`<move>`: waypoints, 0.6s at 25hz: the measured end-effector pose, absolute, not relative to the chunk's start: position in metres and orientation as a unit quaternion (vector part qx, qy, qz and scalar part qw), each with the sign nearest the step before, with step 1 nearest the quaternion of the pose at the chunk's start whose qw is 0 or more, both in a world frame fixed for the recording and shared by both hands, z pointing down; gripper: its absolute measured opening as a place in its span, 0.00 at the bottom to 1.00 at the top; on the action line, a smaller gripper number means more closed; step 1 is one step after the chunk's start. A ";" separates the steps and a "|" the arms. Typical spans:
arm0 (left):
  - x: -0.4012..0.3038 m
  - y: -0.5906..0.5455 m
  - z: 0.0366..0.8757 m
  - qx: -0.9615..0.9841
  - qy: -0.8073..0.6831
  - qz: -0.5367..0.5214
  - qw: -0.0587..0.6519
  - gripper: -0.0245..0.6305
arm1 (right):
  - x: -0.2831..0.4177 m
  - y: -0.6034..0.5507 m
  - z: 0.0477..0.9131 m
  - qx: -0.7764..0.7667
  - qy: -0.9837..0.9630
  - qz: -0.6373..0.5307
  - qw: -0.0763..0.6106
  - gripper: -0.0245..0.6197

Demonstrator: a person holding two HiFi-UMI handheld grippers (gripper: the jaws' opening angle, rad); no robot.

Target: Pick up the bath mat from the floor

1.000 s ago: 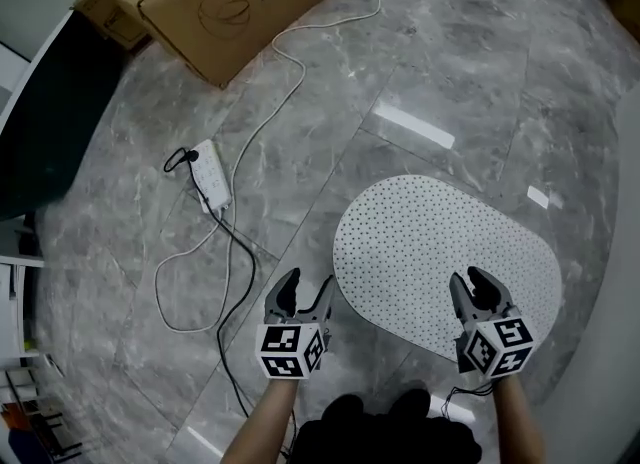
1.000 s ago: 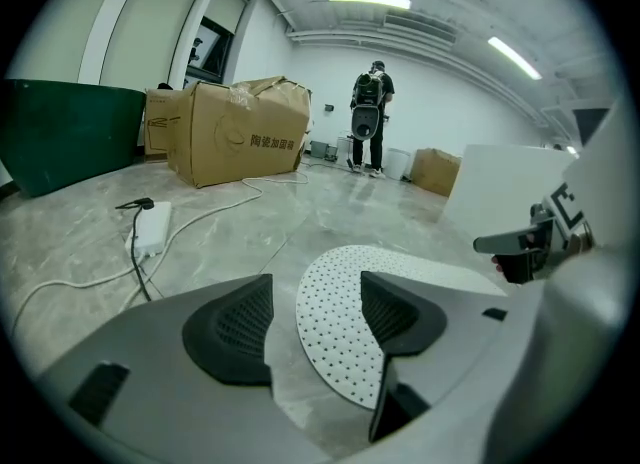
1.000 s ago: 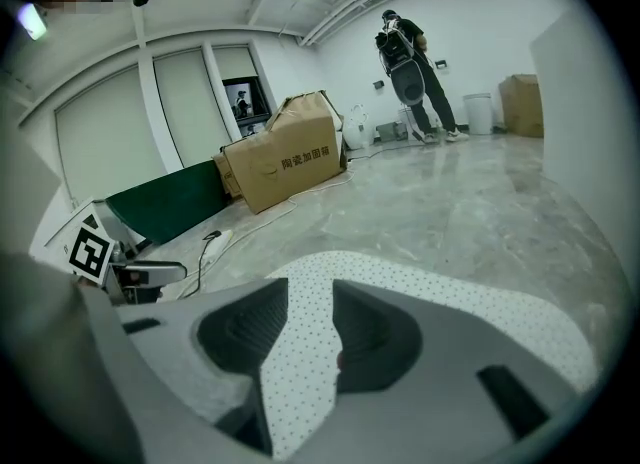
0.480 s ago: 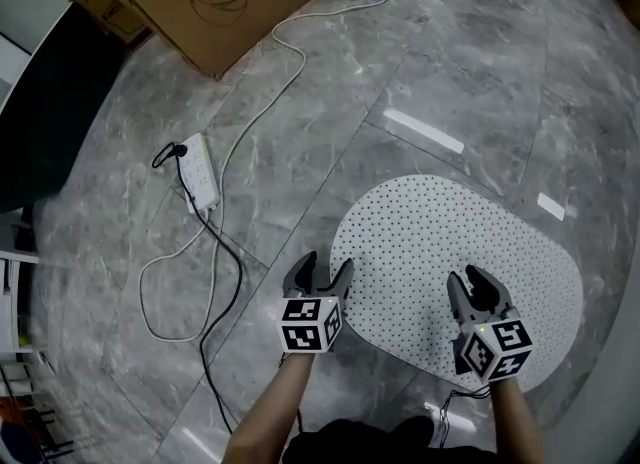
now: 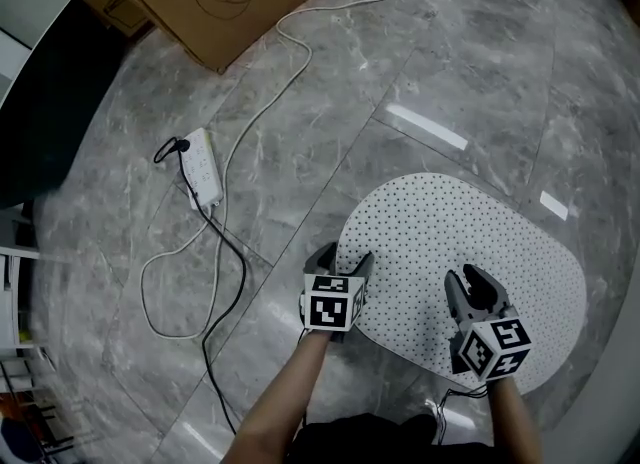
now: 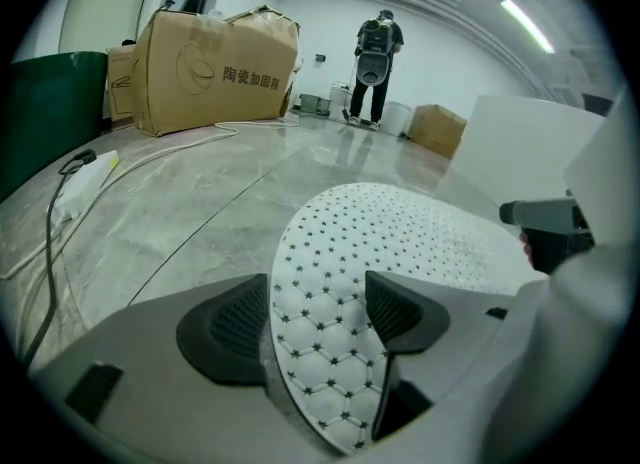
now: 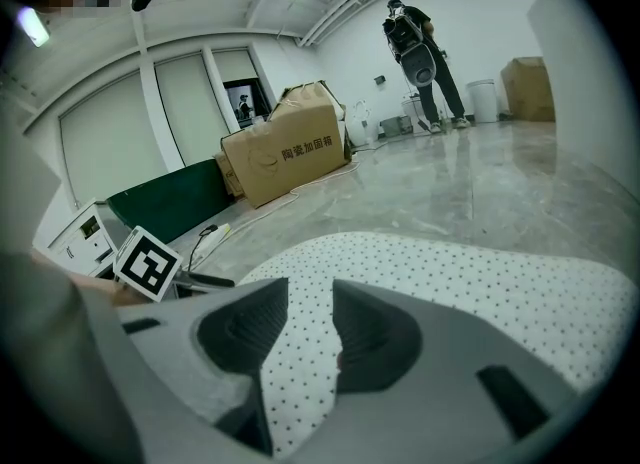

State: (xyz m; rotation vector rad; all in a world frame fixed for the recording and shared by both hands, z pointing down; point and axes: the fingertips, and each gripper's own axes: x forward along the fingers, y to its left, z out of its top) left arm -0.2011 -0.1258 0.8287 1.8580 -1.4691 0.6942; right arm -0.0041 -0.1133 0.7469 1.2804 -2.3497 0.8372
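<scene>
The left gripper (image 5: 345, 254) has just been opening its jaws. They stand wide, astride the near left edge of the bath mat (image 5: 480, 217), not pinching it. The right gripper (image 5: 467, 278) is partly spread over the mat's near part, gripping nothing. The mat is a white dotted oval, flat on the grey floor (image 5: 300, 152). Only the left gripper view shows its hexagon quilting, and only the head view shows its whole outline.

Left gripper (image 5: 345, 257) and right gripper (image 5: 465, 278): grey jaws, black ribbed pads (image 6: 228, 324), white cubes (image 5: 333, 310) printed with black square markers.
</scene>
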 end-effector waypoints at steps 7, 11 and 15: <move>-0.190 -0.121 0.828 0.724 -0.530 0.299 0.325 0.47 | 0.001 -0.102 0.748 0.455 -0.815 0.312 0.176 0.25; -0.175 -0.116 0.825 0.738 -0.499 0.296 0.344 0.40 | 0.011 -0.095 0.748 0.466 -0.804 0.324 0.176 0.25; -0.143 -0.110 0.820 0.760 -0.460 0.304 0.344 0.26 | 0.032 -0.088 0.747 0.490 -0.790 0.325 0.172 0.25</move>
